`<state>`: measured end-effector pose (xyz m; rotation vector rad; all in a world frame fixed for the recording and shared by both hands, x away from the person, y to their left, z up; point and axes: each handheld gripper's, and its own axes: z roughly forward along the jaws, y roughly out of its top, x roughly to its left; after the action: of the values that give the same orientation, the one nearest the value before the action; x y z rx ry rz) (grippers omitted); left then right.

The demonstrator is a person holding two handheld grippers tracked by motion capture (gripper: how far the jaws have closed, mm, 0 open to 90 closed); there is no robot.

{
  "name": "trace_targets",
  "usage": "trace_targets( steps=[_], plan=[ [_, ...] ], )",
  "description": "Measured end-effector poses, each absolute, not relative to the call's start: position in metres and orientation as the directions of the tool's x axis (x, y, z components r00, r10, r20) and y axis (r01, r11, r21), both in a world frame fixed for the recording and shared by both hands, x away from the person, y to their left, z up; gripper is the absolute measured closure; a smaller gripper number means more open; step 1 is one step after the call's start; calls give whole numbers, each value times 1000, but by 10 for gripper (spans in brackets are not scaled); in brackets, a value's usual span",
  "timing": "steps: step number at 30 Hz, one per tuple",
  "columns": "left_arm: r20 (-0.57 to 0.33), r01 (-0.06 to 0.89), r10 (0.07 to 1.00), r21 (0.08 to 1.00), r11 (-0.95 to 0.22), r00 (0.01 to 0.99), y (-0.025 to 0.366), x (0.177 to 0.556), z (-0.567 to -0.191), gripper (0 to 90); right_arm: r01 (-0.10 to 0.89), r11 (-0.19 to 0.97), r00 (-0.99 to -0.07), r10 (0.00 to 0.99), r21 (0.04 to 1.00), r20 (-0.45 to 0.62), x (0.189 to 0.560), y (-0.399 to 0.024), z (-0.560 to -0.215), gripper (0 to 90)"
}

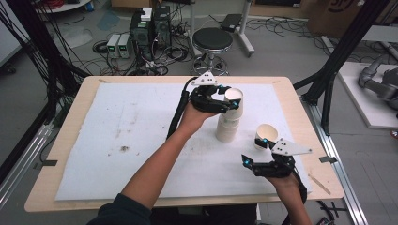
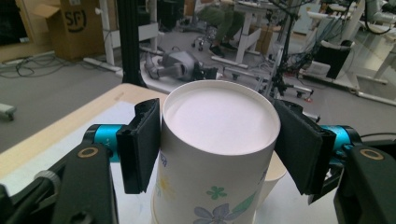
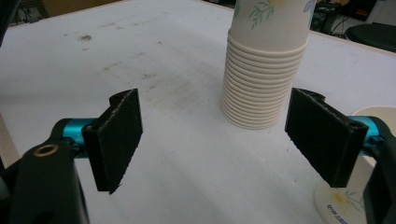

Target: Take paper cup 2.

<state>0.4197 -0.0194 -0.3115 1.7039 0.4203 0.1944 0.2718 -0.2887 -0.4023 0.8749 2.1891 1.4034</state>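
Left gripper (image 2: 217, 149) clamped around top paper cup (image 2: 212, 154), above cup stack (image 1: 227, 129)

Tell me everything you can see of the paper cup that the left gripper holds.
The top cup is white paper printed with small flowers and leaves. It stands upside down, flat bottom up, on a stack of cups on the white table cover. The left gripper is shut on it, one black pad pressing each side near the upturned bottom. It looks tilted on the stack, as seen from the high view.
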Motion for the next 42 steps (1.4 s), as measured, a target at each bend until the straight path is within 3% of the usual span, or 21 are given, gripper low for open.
trace_targets(
  steps=[9,19,33,42],
  plan=[
    [-104,118,388,993,-13,916,0,409,-281,359,295,307,-730,684,905,6,271,-285,-403,194],
    [-89,96,438,995,7,895,38,397,-270,361,284,317,-752,659,905,5,271,-277,-402,194],
    [-125,137,470,990,8,874,115,377,-294,361,286,338,-770,638,896,5,273,-267,-406,194],
    [-92,132,487,990,-49,869,145,352,-317,360,282,353,-793,609,892,10,275,-259,-409,194]
  ],
)
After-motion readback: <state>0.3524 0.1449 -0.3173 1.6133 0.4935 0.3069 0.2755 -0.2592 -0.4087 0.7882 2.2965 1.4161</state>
